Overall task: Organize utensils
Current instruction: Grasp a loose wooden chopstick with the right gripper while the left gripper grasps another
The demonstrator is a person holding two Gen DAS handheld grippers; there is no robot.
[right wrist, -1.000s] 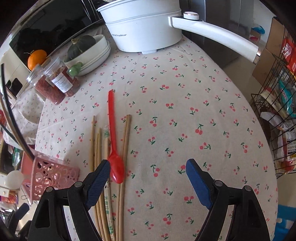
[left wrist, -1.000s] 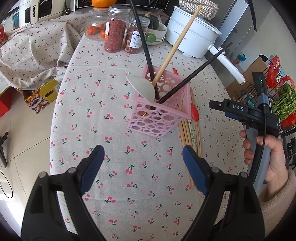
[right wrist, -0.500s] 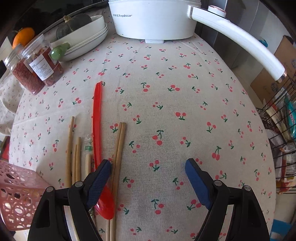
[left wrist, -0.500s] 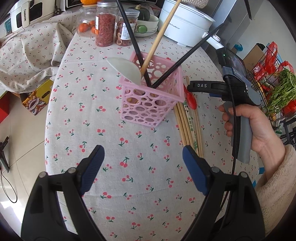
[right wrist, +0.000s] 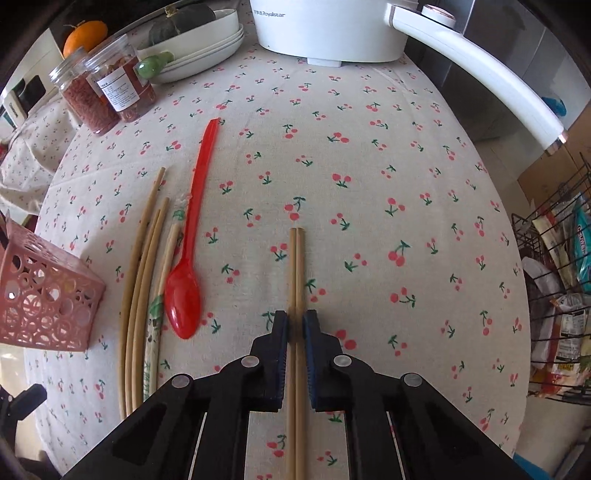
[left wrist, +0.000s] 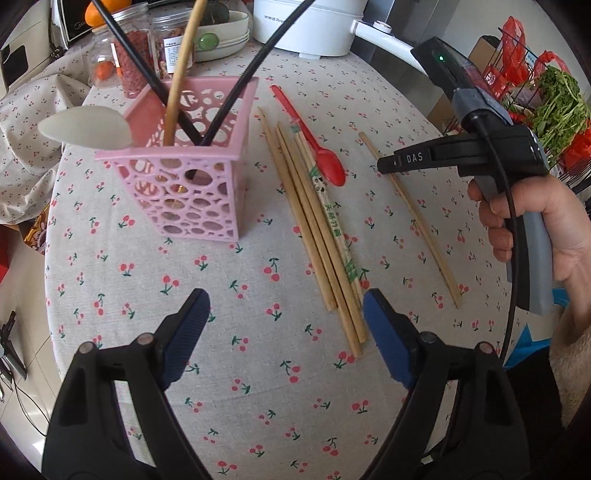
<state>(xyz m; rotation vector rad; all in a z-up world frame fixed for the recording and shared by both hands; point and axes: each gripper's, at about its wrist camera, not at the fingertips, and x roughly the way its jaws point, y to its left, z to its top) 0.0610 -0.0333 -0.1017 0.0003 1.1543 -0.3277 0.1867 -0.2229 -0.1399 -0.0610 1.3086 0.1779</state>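
The pink basket [left wrist: 184, 173] stood far left. The left gripper [left wrist: 284, 332] hung with fingers wide, closing on nothing, over bare tabletop [left wrist: 229, 387]. The right gripper [right wrist: 295, 325] pinched two chopsticks [right wrist: 297, 266] pointing far, with open room rightward.

A cherry-print cloth [right wrist: 369, 155] covers the bench. At its far edge stands a white Royalstar electric pot [right wrist: 325, 29] with a long white handle [right wrist: 476, 77] reaching out to the right. Left of the pot, stacked white bowls [right wrist: 207, 51] hold a dark green squash [right wrist: 181, 26], with a small green item [right wrist: 153, 66] at their rim. Two clear plastic jars [right wrist: 107, 88] of red dried goods stand nearby, an orange [right wrist: 84, 35] behind them. Off the bench's right side, a wire rack [right wrist: 554, 295] holds packets; leafy greens [left wrist: 557, 99] show there too.
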